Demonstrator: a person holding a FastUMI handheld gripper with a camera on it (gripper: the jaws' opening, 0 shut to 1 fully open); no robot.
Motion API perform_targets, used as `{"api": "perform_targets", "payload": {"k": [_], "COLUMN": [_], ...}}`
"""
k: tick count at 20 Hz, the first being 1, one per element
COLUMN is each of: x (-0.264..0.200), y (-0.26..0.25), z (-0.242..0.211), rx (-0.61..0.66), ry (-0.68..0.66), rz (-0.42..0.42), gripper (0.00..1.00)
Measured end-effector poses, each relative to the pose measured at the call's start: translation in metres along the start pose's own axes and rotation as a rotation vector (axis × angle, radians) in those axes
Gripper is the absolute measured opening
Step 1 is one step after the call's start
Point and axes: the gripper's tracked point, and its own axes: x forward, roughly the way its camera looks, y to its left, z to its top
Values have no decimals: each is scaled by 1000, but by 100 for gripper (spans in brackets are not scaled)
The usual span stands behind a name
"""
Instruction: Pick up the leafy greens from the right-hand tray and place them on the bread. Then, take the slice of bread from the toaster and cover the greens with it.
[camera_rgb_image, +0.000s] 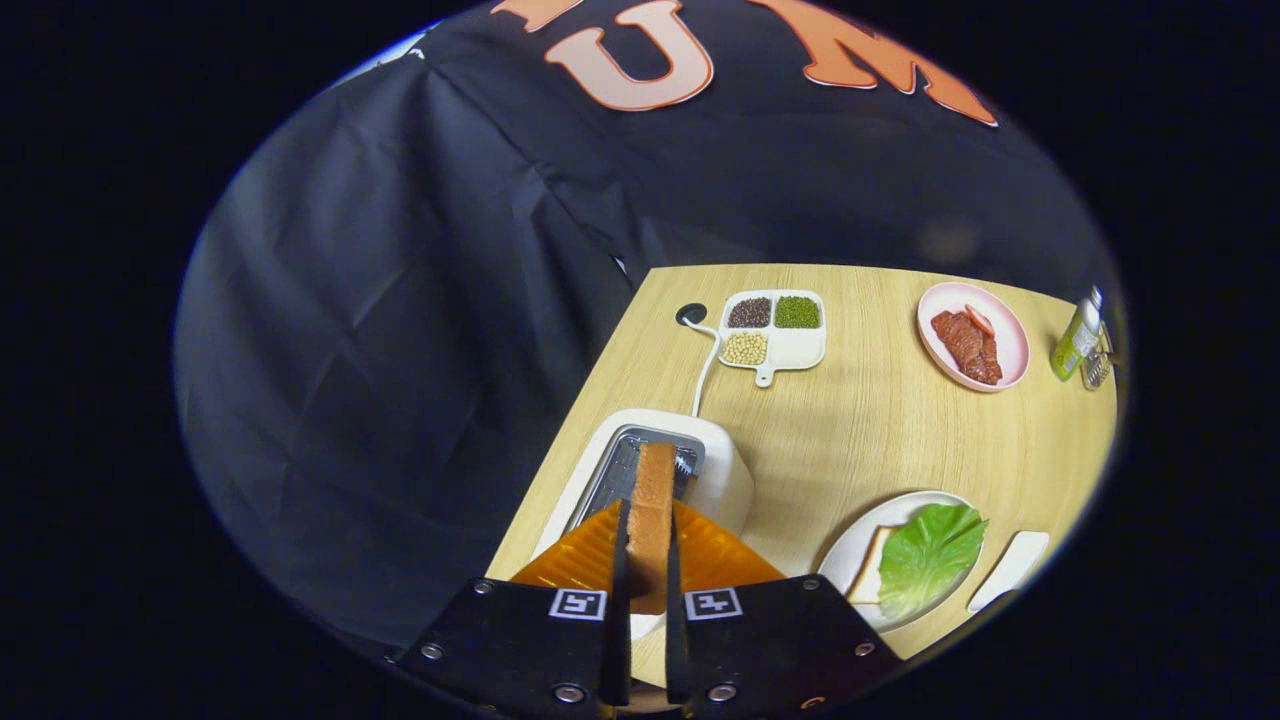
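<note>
The first half of the task looks finished: the broad, crinkled green lettuce leaf (930, 556) already lies on the pale square bread slice (868, 580) that sits on the round white plate (850, 545), down at about four o'clock from the tool (646, 560) and well apart from it. The white tray (1010, 568) just beside that plate, at its three o'clock, shows no greens on the part in view, which fits with the leaf having come from there. The second half is under way. The tool's two fingers are drawn narrow and press on both flat faces of the golden-brown toasted bread slice (653, 500), which stands on edge between them, its far end over the metal slot of the white rounded toaster (725, 470) just ahead; I judge it lifted mostly clear of the slot, though whether its lower edge is wholly free cannot be told. What remains is to carry the toast over to the plate, turn it flat and set it down on the lettuce so the leaf is covered. Farther off on the light wooden surface (860, 420), at twelve to two o'clock, stand a white divided dish of beans and seeds (775, 330), a pink plate with red meat (973, 336) and a small yellow-green bottle (1076, 340), none of them part of this job.
</note>
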Motion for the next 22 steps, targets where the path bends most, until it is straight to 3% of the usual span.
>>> {"api": "perform_targets", "payload": {"k": [4, 11, 22], "x": [-35, -69, -42], "y": [-24, -107, -201], "z": [-3, -22, -73], "rx": [46, 141, 276], "ry": [-64, -118, -93], "rz": [41, 9, 52], "gripper": [14, 14, 14]}}
